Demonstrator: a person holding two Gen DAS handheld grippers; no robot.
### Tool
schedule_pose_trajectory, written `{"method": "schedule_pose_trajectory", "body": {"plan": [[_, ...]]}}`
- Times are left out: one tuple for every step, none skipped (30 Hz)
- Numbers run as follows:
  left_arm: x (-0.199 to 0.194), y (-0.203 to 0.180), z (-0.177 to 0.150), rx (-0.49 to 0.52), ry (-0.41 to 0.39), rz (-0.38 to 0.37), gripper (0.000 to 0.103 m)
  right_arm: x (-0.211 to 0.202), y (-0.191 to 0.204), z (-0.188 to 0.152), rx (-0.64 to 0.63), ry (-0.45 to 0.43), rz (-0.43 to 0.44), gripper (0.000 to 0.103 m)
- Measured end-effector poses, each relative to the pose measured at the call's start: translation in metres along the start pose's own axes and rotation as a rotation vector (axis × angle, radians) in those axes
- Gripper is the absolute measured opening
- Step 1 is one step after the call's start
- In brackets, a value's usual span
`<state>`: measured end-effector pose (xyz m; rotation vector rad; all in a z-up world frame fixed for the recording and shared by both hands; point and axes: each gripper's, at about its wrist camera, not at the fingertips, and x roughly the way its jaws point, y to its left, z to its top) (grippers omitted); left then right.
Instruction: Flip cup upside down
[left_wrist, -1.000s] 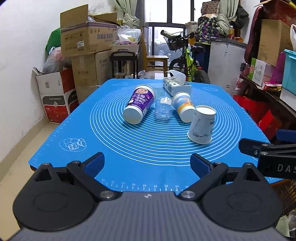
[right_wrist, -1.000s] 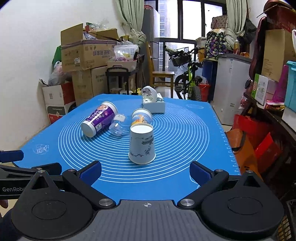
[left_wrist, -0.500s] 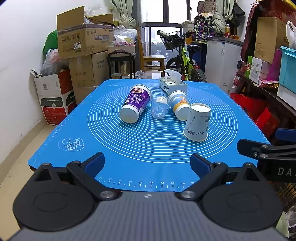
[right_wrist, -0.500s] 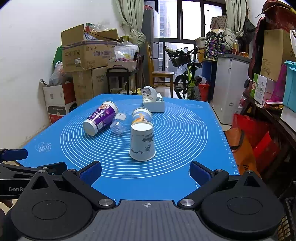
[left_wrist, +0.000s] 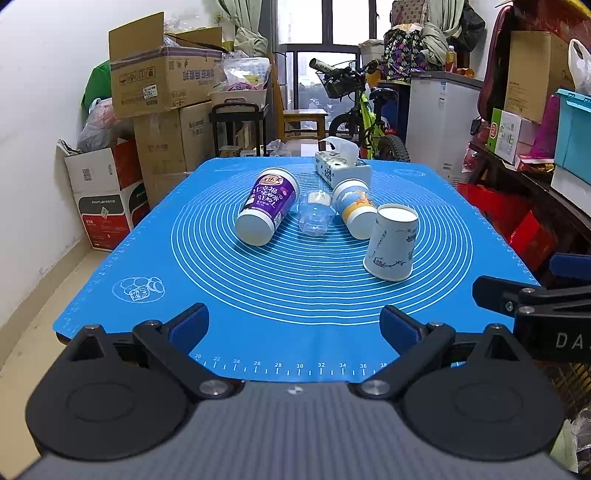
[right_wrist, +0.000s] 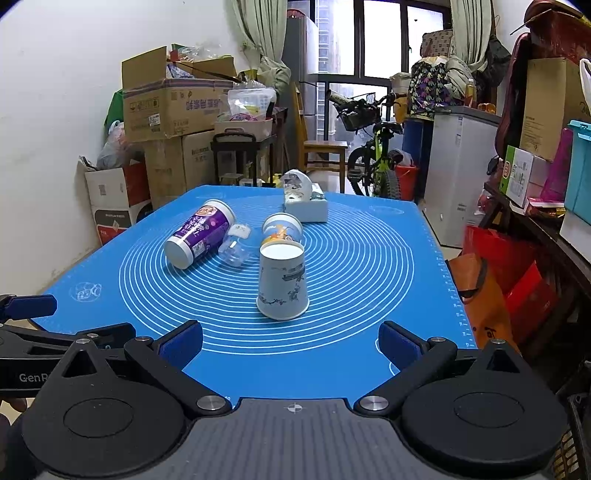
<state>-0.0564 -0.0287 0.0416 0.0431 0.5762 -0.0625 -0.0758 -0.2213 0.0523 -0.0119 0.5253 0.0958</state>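
Ahead of right gripper (right_wrist: 291, 341) fingers, paper cup (right_wrist: 282, 282) already inverted on mat (right_wrist: 369, 258); both grippers spread wide, empty. Left gripper (left_wrist: 295, 325) idle. Next, judged: flip lying cups or withdraw.

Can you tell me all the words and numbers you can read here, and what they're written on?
"20 22 24 26 28 30 32 34 36 38": ruler marks along the blue mat's near edge.
"DA", cut off: on the right gripper.
"GenR", cut off: on the left gripper.
"7029": sticker on the cardboard box.
Print on the purple cup, the white paper cup and the other boxes: too small or blurred to read.
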Motion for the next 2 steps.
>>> {"method": "schedule_pose_trajectory", "body": {"plan": [[0.0003,0.0001,0.0,-0.001,0.001,0.001,0.098,-0.0002,-0.0003,0.0002,0.0,0.0,0.0,0.101],[0.0006,0.0006,0.0006,-0.003,0.002,0.002,0.098,-0.0002,-0.0004,0.0,0.0,0.001,0.0,0.101]]}}
